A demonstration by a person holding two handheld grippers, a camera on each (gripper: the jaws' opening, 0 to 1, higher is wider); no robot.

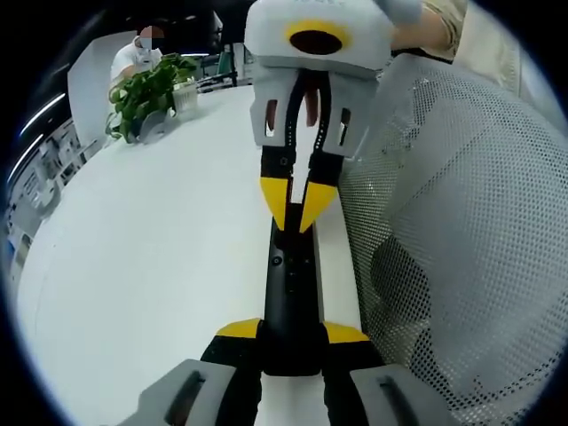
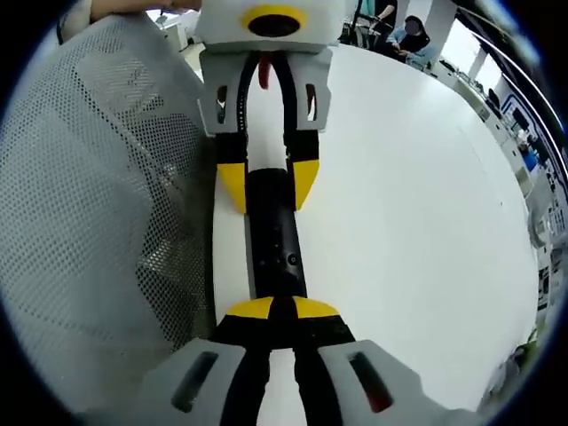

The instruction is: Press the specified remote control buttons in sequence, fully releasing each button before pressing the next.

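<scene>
The remote control's [image 1: 291, 293] near end is hidden between the left tongs [image 1: 291, 335]; its button markings cannot be read.

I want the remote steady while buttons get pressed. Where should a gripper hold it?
Grip the remote across its narrow width at one end, coming in along its length. It is long and slim, lying flat; the left gripper seems to clamp it that way.

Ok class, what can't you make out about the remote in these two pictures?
- Remote button markings: too small, both views.
- Button beneath the right gripper: covered by its tips, left gripper view.
- Remote's far end: hidden by the left gripper, right gripper view.
</scene>
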